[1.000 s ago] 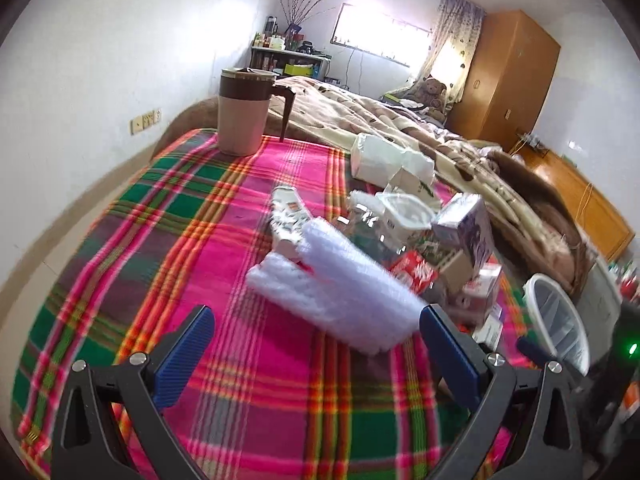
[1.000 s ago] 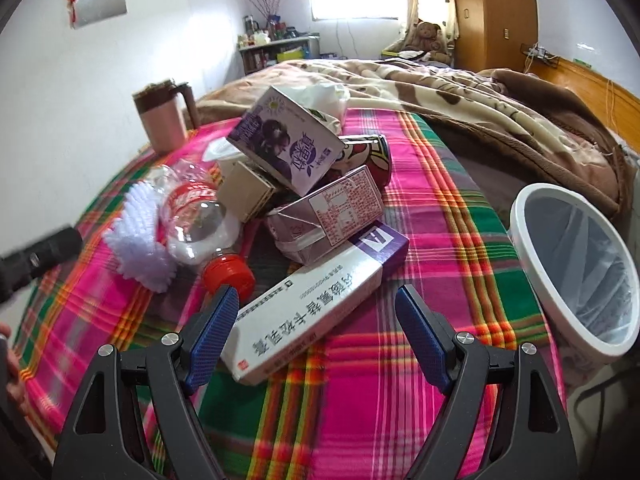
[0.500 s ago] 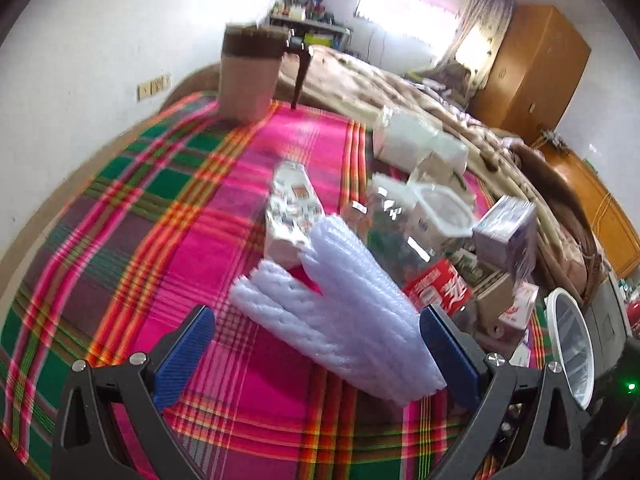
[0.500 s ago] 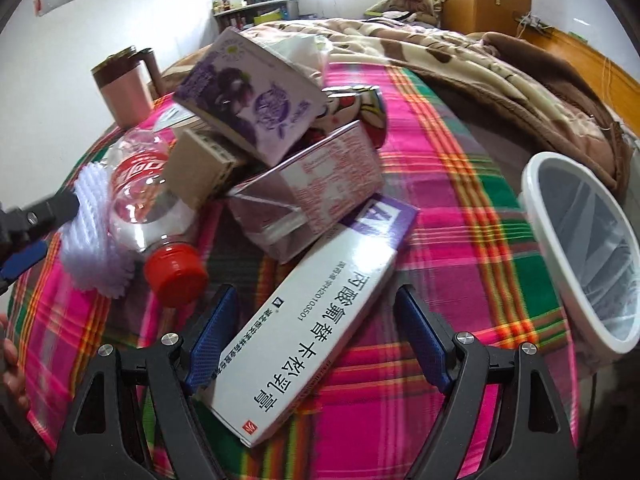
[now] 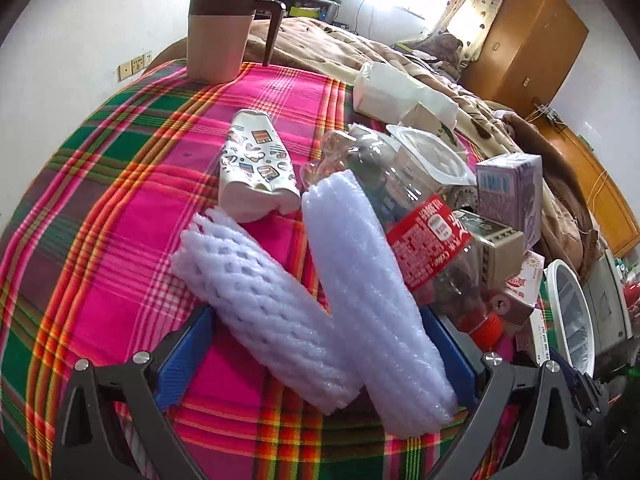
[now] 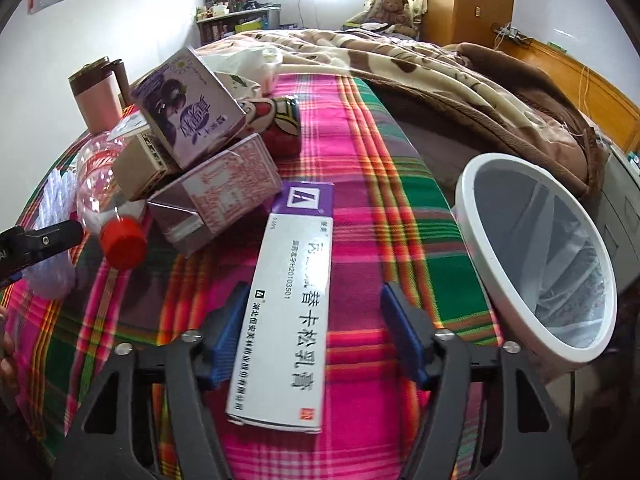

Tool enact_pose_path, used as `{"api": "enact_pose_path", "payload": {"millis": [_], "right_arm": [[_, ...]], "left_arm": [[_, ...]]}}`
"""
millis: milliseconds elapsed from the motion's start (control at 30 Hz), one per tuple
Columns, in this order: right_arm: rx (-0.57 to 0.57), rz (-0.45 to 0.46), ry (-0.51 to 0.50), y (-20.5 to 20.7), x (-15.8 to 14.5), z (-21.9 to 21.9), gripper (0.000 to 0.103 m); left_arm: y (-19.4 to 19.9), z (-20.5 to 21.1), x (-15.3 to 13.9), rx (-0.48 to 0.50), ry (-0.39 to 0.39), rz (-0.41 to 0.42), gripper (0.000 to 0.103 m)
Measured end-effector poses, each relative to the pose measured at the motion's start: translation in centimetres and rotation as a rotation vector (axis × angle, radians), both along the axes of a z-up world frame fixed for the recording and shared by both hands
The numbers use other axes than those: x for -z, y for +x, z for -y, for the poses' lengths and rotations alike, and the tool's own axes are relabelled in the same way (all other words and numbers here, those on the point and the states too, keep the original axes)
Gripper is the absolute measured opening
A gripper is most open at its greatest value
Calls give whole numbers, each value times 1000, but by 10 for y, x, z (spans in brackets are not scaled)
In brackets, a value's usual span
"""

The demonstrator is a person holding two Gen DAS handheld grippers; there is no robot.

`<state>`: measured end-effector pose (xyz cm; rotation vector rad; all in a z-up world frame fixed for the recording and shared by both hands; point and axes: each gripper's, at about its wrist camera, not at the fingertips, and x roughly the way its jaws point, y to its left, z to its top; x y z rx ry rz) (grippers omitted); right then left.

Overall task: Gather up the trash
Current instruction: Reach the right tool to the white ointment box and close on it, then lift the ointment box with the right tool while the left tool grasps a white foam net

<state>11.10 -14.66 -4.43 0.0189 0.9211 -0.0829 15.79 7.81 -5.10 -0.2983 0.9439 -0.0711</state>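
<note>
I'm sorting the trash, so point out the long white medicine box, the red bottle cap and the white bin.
long white medicine box (image 6: 290, 312), right wrist view, middle of printed top face
red bottle cap (image 6: 123, 237), right wrist view, cap side
white bin (image 6: 470, 216), right wrist view, left rim

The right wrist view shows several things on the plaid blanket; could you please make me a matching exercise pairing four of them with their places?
Things:
1. long white and purple medicine box
2. round white lined bin
3. red bottle cap
4. pink mug with brown lid

Places:
A. far left, behind the pile
B. beyond the blanket's right edge
C. between the right gripper's fingers
D. left of the medicine box, by the cartons

Pairs: 1-C, 2-B, 3-D, 4-A
</note>
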Motion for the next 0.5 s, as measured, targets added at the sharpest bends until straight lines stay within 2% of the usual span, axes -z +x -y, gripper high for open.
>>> {"api": "enact_pose_path", "payload": {"millis": [67, 200, 433, 500], "right_arm": [[-11, 9, 11, -1, 0, 3, 57], [-32, 24, 31, -4, -1, 5, 40], [-92, 30, 78, -5, 0, 10, 38], [-108, 30, 98, -7, 0, 10, 38]], "left_arm": [[-4, 1, -1, 16, -1, 10, 97], [-14, -2, 0, 34, 20, 13, 85], [-33, -9, 0, 75, 63, 18, 66], [-41, -12, -1, 76, 81, 16, 66]]}}
